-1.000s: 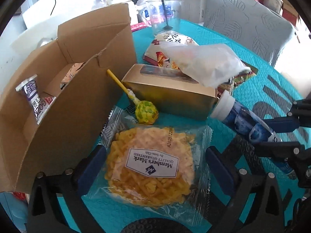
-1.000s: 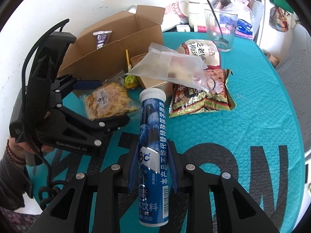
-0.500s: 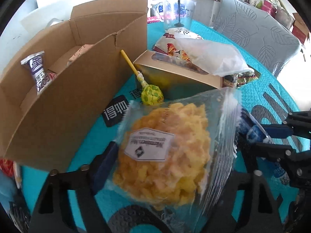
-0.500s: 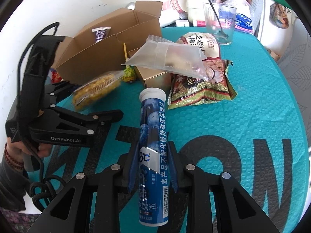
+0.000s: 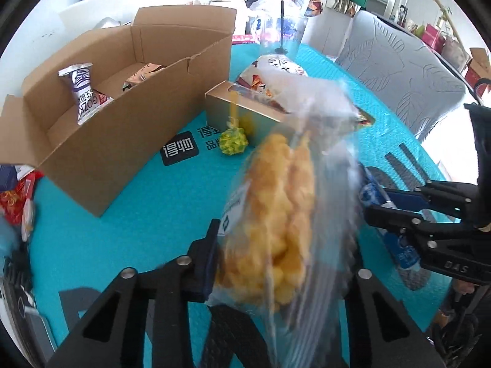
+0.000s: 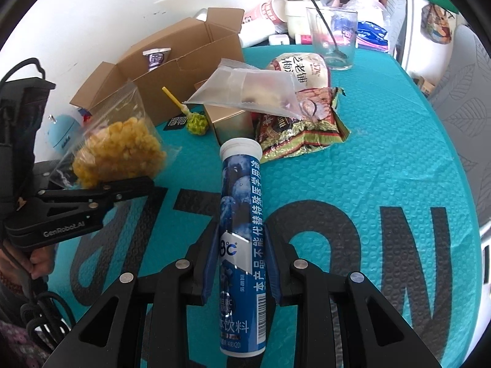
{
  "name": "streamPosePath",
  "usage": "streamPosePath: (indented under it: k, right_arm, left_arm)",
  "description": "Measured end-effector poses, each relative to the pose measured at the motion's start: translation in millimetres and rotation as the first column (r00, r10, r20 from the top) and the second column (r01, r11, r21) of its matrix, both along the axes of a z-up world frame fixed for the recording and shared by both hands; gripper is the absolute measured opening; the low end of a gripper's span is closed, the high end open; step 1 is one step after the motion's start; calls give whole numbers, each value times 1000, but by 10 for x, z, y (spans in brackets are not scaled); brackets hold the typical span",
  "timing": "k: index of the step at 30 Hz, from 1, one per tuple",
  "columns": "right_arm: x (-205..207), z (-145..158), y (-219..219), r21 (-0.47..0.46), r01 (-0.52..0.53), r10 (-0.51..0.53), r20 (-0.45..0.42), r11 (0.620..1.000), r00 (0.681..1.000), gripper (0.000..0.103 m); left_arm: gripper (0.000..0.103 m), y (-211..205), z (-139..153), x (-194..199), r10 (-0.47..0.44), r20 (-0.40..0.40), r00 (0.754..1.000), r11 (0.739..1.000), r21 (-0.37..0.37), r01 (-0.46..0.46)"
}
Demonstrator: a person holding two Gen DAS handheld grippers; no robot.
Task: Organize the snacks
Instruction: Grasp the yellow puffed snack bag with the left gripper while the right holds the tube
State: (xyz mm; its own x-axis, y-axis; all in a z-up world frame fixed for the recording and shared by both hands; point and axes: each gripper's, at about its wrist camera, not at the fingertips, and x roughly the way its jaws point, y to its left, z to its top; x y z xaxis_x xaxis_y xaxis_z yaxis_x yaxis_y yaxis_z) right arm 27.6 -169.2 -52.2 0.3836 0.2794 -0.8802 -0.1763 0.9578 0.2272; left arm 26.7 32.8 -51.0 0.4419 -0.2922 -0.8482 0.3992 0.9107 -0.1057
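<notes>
A clear bag of yellow puffed snack (image 5: 276,214) hangs tilted above the teal table, between the fingers of my left gripper (image 5: 282,245), whose jaws are closing on it and pressing its lower part. From the right wrist view the same bag (image 6: 119,150) stands up out of the left gripper (image 6: 135,184). My right gripper (image 6: 242,245) is shut on a blue tablet tube (image 6: 241,184) with a white cap, which lies along the fingers and points away. An open cardboard box (image 5: 101,141) with small packets inside stands at the left.
A green lollipop (image 5: 233,141) lies beside a gold carton (image 5: 242,113). On the carton rests a frosted pouch (image 6: 245,92), with a nut bag (image 6: 300,128) behind it. A glass with a spoon (image 6: 333,40) stands at the back. A grey chair (image 5: 399,70) is at the right.
The left gripper's fingers have come together on the yellow snack bag and lifted it off the table, turning it on edge. The right gripper and its tube have stayed put.
</notes>
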Motion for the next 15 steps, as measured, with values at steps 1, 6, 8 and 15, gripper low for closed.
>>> streamPosePath:
  k: [1,6,8,15]
  right_arm:
    - [-13,2,-8,6,1,-1,3,1000,1000,28]
    - [-86,24,10,37,-14,13,8,999,1000,28]
    - [-90,26,35,52,-25,25,7,998,1000,28]
    - [-102,71,175,59,-72,71,21,996,997,28]
  left_arm:
    - [30,11,6,-23,6,-6,1000,1000,-7,-6]
    - [27,-1,51,-87,35,-21,999,999,-35,-36]
    - [27,20,77,-67,40,-24,999,998,-44,-41]
    - [27,77,171,-150,74,-10,997,996,-57,-74]
